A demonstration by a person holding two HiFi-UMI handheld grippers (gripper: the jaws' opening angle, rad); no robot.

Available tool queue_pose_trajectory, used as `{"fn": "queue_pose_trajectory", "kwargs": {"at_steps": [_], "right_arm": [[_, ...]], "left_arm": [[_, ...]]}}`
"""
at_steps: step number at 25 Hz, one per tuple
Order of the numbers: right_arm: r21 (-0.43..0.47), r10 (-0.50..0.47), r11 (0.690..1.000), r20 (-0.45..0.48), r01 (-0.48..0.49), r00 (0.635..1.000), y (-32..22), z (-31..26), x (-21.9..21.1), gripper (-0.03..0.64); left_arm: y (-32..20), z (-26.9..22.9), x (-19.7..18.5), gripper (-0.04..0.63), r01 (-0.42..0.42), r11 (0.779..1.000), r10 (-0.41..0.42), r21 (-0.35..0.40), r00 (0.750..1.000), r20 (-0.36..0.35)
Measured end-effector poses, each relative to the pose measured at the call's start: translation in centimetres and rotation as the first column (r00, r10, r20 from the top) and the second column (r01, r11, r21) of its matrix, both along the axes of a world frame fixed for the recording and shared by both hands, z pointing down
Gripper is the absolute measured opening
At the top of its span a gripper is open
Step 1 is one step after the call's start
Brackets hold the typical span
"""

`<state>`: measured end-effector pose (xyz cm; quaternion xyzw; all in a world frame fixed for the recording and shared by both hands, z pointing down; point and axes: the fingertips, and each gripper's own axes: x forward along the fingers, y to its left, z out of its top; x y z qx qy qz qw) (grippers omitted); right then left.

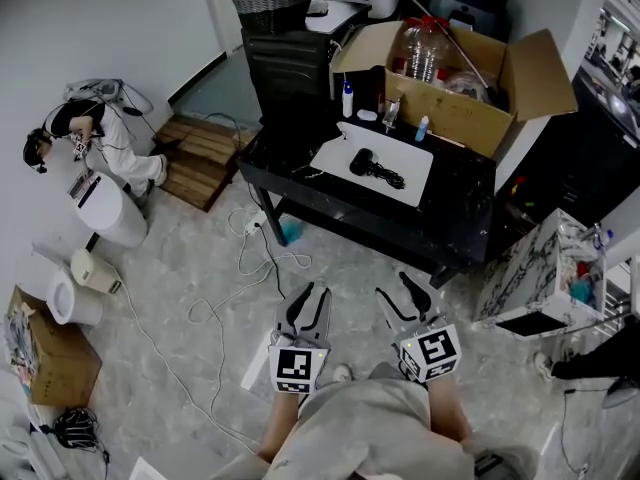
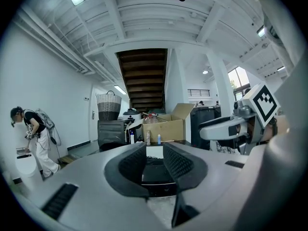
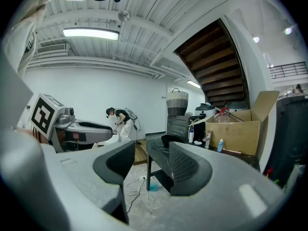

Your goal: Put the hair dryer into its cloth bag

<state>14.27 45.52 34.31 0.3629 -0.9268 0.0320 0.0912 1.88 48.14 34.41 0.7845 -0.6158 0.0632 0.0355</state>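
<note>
Jaws on the left gripper (image 1: 315, 293) and the right gripper (image 1: 395, 288) stand apart with nothing between their ribbed dark pads; each gripper view shows only floor and furniture through the gap. Both grippers hang side by side over the pale marbled floor (image 1: 190, 258), well short of the glossy black surface (image 1: 460, 208) that lies at twelve o'clock from them in the head view. On that surface the matte black hair dryer (image 1: 362, 162) lies on its side, its coiled black cord trailing toward three o'clock, on top of the white cloth bag (image 1: 405, 180), which is spread flat and roughly four-sided. At one o'clock from the bag sits an open brown cardboard box (image 1: 470, 118) with its flaps up, holding a clear ribbed plastic bottle (image 1: 425, 48). Thin white cables (image 1: 240, 298) loop across the floor at ten o'clock from the left gripper.
</note>
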Motion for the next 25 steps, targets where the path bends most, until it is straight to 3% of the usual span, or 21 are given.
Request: {"fn": "queue_pose_trajectory", "kwargs": {"at_steps": [13, 25], "right_arm": [[0.011, -0.02, 1.0, 0.016, 0.02, 1.0, -3.0, 0.3, -1.7, 0.222], [-0.002, -0.047, 0.999, 0.017, 0.047, 0.999, -9.9, 0.9, -2.5, 0.222]], "left_arm": [[-2.6, 0.1, -1.4, 0.106, 0.017, 1.0, -0.017, 0.007, 1.0, 0.014], [-9.0, 0.1, -2.0, 0.106, 0.044, 0.999, -0.044, 0.019, 0.999, 0.024]]}}
